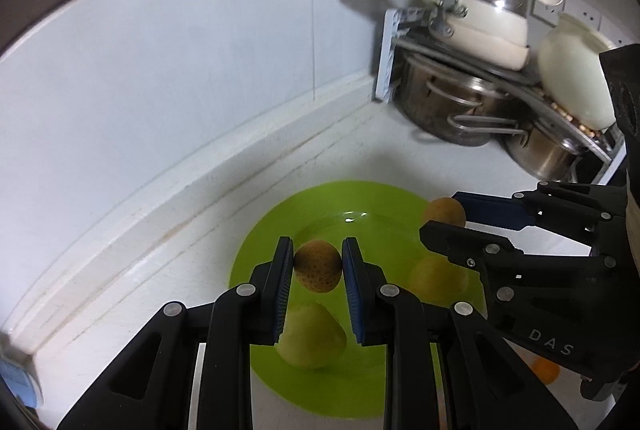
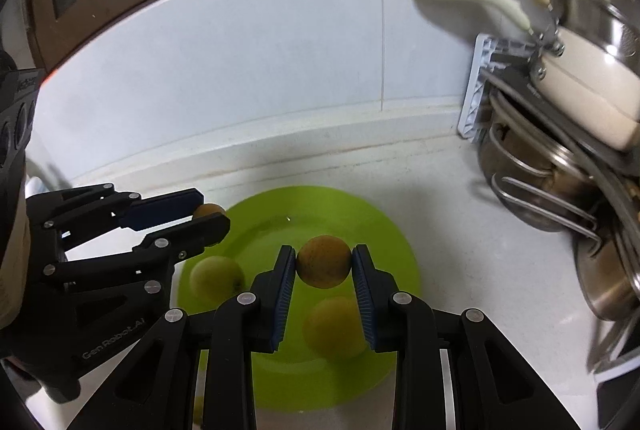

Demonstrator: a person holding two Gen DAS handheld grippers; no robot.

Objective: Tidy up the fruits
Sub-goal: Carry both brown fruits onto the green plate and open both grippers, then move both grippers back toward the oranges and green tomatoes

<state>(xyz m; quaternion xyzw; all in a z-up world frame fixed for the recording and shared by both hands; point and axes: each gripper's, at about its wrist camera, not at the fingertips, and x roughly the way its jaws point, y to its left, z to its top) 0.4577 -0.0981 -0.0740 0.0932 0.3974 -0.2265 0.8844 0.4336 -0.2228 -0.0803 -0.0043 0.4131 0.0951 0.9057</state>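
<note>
I'm holding a small brown fruit (image 1: 318,266) pinched in my left gripper (image 1: 317,270) and another (image 2: 324,261) in my right gripper (image 2: 324,264), both hovering over the green plate (image 1: 260,250), risking a collision or a fruit rolling off on release.

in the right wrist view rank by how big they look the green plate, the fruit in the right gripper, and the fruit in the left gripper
1. Green plate, by far the largest.
2. Fruit in the right hand-held gripper.
3. Fruit in the left hand-held gripper, though it is farther from the camera and partly hidden, so true size is unsure.
</note>
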